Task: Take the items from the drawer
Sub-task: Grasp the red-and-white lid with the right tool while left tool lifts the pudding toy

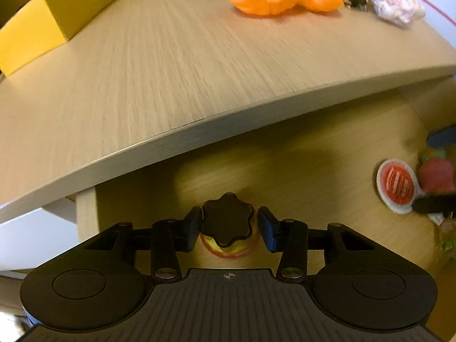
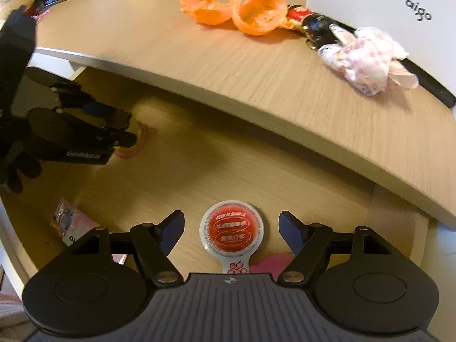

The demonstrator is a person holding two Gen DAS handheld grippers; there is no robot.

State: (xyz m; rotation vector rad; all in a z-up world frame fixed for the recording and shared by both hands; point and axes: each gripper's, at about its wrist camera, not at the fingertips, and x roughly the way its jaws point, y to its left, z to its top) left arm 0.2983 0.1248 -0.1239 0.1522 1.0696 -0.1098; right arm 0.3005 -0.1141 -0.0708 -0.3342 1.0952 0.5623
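while the drawer [image 2: 176, 171] stands pulled out beneath the tabletop [image 1: 171, 71], the left gripper [image 1: 227, 229] hangs over the drawer's left part with its fingers [image 1: 268, 228] spread. between them sits a small bottle with a black flower-shaped cap [image 1: 227, 221] over a yellow and pink body; the pads stand just beside the cap on either side and do not press it. the right gripper [image 2: 231, 232] hovers over the drawer's near middle, fingers [image 2: 290, 232] apart and holding nothing, with a round red-lidded capsule [image 2: 231, 230] lying flat on the drawer floor between them, clear of both pads. a pink shape [image 2: 273, 262] lies just beside the capsule's tab, and a pink packet [image 2: 67, 218] lies near the drawer's near left corner. from the right wrist view the left gripper [image 2: 125, 125] shows at the drawer's far left, over the same bottle. on the tabletop, near its far edge, lie an orange crumpled piece [image 2: 245, 10], a black and red figure [image 2: 310, 24] touching it, and a white-pink crumpled wrapper [image 2: 367, 57] beside a white box [image 2: 384, 5]. a yellow box [image 1: 57, 20] sits at the far left corner.
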